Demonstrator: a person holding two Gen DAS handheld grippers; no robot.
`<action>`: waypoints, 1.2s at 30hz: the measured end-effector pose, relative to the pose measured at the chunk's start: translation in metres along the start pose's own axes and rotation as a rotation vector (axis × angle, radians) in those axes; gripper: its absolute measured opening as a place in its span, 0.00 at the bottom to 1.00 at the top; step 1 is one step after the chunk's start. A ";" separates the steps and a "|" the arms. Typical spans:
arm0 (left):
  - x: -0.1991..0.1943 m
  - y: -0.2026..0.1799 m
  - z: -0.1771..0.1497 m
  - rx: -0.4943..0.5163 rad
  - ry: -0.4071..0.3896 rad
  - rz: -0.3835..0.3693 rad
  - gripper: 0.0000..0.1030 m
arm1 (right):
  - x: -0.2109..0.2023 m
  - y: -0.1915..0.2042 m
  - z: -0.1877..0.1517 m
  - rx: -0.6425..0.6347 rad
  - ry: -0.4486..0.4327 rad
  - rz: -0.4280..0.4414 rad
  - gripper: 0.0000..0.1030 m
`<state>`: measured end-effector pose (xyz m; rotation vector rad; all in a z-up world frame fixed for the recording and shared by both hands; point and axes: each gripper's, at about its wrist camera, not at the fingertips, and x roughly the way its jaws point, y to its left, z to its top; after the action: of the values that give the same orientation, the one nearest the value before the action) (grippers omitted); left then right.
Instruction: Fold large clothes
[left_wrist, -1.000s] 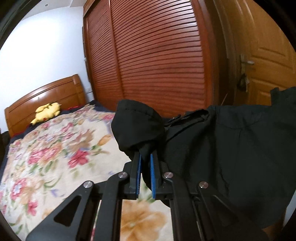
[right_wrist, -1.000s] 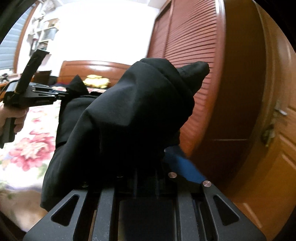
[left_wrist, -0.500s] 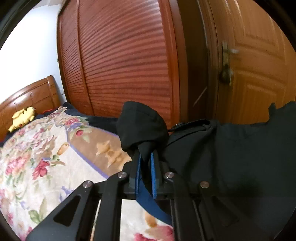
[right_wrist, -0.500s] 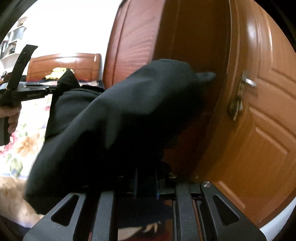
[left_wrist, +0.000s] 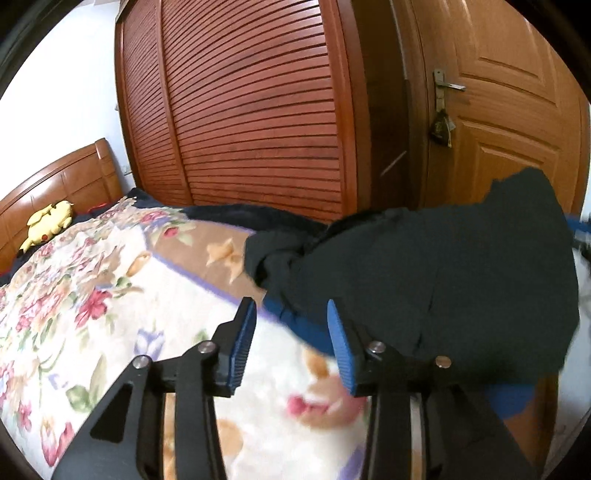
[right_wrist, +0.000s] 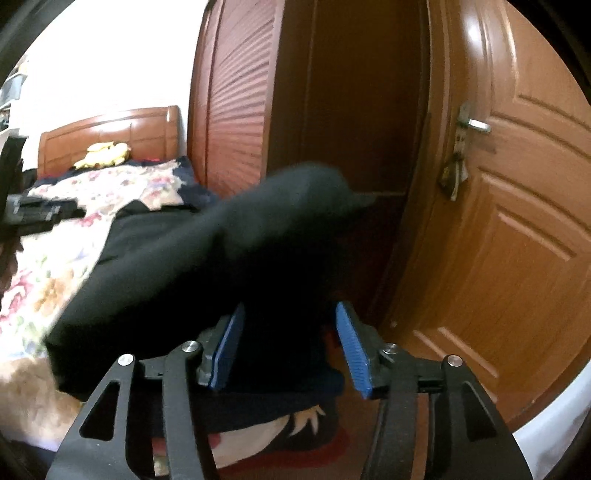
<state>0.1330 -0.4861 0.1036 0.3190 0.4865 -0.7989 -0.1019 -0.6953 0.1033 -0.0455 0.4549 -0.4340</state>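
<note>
Black garment (left_wrist: 443, 273) lies bunched at the edge of the bed (left_wrist: 110, 295), soft, limp and bulky, likely to sag; best gripped at a hem or corner; left tongs (left_wrist: 291, 328) and right tongs (right_wrist: 288, 339) both gape, gripping nothing.

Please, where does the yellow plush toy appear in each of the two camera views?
Left wrist view: the yellow plush toy lies at the far left edge, against the wooden headboard.
Right wrist view: it lies upper left, below the same headboard.
Shared landmark: the brown slatted wardrobe door.
</note>
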 end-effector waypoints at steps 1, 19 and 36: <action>-0.006 0.004 -0.007 -0.007 0.000 -0.001 0.43 | -0.006 0.002 0.005 -0.004 -0.016 -0.003 0.53; -0.108 0.065 -0.112 -0.099 0.001 0.070 0.54 | 0.051 0.037 0.033 0.029 0.063 0.013 0.56; -0.193 0.090 -0.183 -0.159 -0.018 0.126 0.55 | 0.018 0.067 0.026 0.029 0.103 -0.017 0.59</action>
<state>0.0313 -0.2283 0.0586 0.1930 0.5049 -0.6365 -0.0499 -0.6430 0.1099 0.0012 0.5500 -0.4610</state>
